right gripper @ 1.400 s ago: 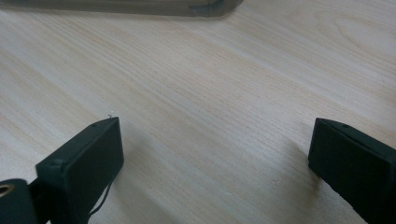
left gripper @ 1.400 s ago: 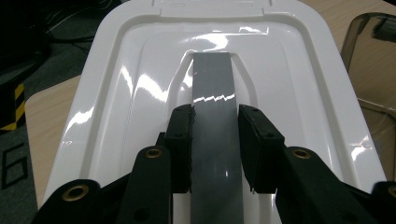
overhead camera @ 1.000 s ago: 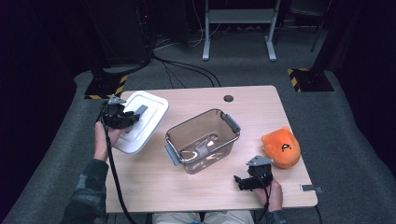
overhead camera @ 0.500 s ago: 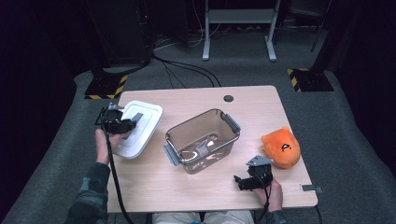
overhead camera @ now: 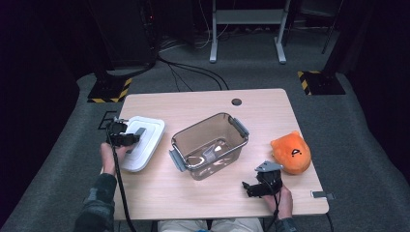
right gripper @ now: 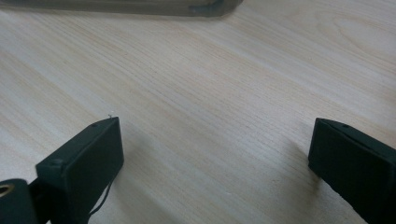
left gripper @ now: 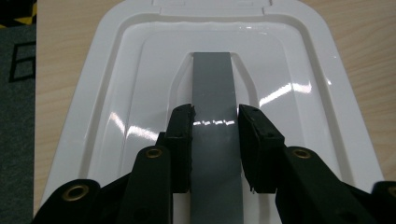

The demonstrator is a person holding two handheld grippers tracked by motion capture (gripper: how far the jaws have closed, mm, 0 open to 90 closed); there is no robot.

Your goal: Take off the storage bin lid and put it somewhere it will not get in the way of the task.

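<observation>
White lid [left gripper: 116,116], grey handle [left gripper: 212,93] between jaws.

bare tabletop [overhead camera: 159,193] before clear bin [overhead camera: 209,145]

A pale wood counter [overhead camera: 203,193] stands on grey carpet [overhead camera: 358,145] in a dark room; black cables [overhead camera: 193,72] trail toward a metal stand [overhead camera: 246,29].

The left gripper [left gripper: 215,121] has its two black jaws closed on the grey handle strip [left gripper: 212,79] that runs down the middle of a white lid [left gripper: 116,93]. The glossy lid lies flat on the light wooden table [left gripper: 359,37]. At the left edge, dark grey floor [left gripper: 16,116] shows past the table.
</observation>
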